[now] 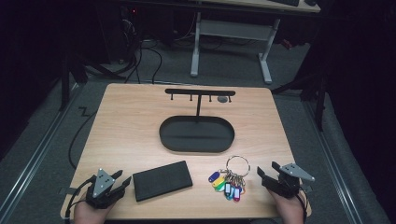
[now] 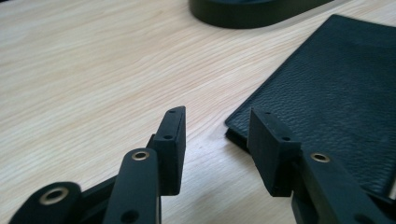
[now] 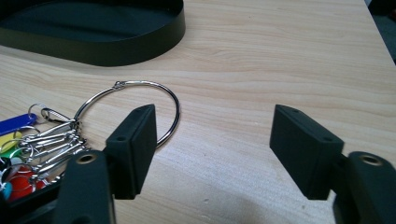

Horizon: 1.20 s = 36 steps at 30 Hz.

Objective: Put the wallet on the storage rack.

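A black oval tray lies mid-table, and a T-shaped hook bar rises from its far side. A metal key ring with several coloured tags rests at the front right. A flat black leather case lies at the front centre. My left gripper sits open just left of the case, its jaws near the corner of the case. My right gripper is open right of the keys; between its jaws is bare wood, with the ring beside the left jaw.
The tray rim lies ahead of the right gripper, and the tray edge is far ahead of the left. A small grey object sits by the bar's right end. Beyond the table stand a white desk frame and floor cables.
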### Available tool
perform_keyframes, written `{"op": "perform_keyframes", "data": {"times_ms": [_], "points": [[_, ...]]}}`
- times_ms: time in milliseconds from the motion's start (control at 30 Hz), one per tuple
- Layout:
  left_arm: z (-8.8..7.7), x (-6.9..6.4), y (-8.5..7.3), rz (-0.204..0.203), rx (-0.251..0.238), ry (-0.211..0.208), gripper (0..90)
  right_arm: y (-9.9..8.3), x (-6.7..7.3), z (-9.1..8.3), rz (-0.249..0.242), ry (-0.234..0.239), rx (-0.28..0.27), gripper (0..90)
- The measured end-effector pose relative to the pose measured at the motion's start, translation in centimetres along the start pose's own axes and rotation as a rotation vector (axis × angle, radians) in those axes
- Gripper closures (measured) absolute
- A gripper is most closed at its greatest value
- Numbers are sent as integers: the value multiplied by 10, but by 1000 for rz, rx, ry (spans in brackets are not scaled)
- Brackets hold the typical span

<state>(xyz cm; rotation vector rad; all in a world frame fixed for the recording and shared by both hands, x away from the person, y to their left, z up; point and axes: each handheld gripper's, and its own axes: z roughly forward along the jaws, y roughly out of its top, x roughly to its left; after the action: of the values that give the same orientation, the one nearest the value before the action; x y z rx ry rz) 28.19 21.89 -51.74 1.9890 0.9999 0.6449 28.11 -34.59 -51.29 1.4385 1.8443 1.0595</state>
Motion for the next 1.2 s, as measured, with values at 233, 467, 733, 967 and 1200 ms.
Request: {"op": "perform_keyframes", "data": {"times_ms": [233,467,733,967,1200], "points": [[7,-2,-1,-12,54,14,664,0,-3,1,-1,28,-3,287],[5,-5,-7,-9,90,15,774,2,-1,6,-4,41,-10,252],[1,-14,-10,19,124,13,820,7,1,15,1,79,-14,223],[-2,-23,-11,45,134,10,806,9,10,17,-29,130,-20,139],[0,-32,-13,123,150,1,793,11,9,14,-12,116,-21,123]]}}
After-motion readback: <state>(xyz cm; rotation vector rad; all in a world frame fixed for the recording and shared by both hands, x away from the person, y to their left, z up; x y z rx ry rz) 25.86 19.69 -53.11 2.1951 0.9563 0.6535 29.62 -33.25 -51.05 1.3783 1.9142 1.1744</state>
